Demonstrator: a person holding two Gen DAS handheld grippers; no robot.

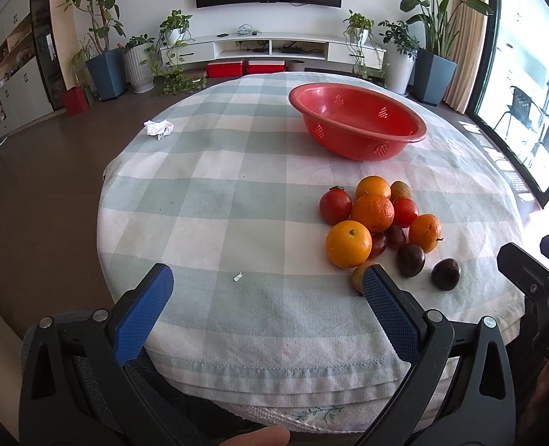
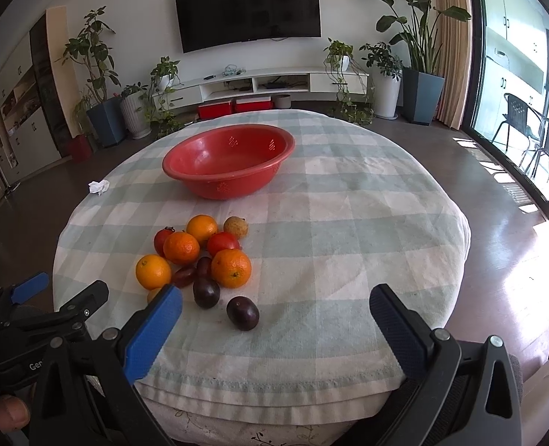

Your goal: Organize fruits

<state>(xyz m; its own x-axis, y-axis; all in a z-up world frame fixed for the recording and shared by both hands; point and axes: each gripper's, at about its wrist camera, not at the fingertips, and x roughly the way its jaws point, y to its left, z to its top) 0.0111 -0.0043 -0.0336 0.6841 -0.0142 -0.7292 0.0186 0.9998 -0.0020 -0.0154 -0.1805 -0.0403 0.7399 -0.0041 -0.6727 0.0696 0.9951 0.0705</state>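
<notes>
A red plastic bowl (image 1: 358, 119) (image 2: 228, 165) stands empty on the far half of the round table. A cluster of fruit lies nearer: several oranges (image 1: 348, 244) (image 2: 231, 268), two red tomatoes (image 1: 335, 206) (image 2: 222, 243), dark plums (image 1: 445, 274) (image 2: 242, 313) and a small tan fruit (image 2: 235, 227). My left gripper (image 1: 267, 282) is open near the table's front edge, its right finger beside a yellowish fruit (image 1: 359, 277). My right gripper (image 2: 274, 304) is open too, with the nearest plum between and beyond its fingers. Neither holds anything.
The table carries a green and white checked cloth (image 1: 237, 200) (image 2: 348, 223). A crumpled white tissue (image 1: 158, 127) (image 2: 99, 187) lies at the left edge, and a tiny scrap (image 1: 238, 277) sits near the front. Potted plants and a TV cabinet stand beyond.
</notes>
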